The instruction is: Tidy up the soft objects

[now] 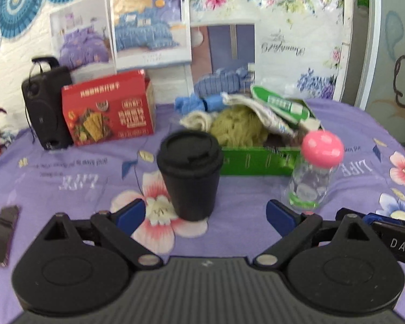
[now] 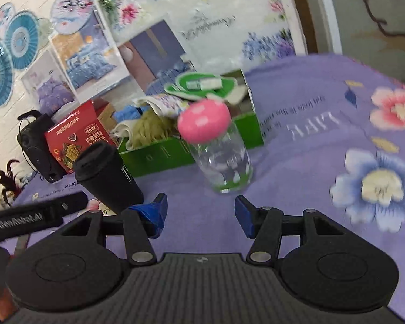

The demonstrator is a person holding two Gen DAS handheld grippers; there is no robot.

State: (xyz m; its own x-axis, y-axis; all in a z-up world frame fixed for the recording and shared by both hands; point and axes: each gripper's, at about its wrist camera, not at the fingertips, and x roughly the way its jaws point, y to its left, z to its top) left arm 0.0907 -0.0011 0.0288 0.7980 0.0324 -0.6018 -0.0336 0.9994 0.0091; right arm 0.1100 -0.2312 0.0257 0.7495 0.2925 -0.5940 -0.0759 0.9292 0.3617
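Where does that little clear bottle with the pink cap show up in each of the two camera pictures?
Left wrist view: the clear bottle stands right of centre, ahead of the left gripper's right finger, beside the black cup.
Right wrist view: the bottle is near centre, straight ahead of the open right gripper.
Shared landmark: the green box just behind it.

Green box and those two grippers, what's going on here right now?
Both grippers are open and empty above the purple floral cloth. The left gripper faces the black lidded cup; the right gripper faces the clear bottle with a pink cap. Behind them, the green box already holds soft things, including a yellow-green puff.
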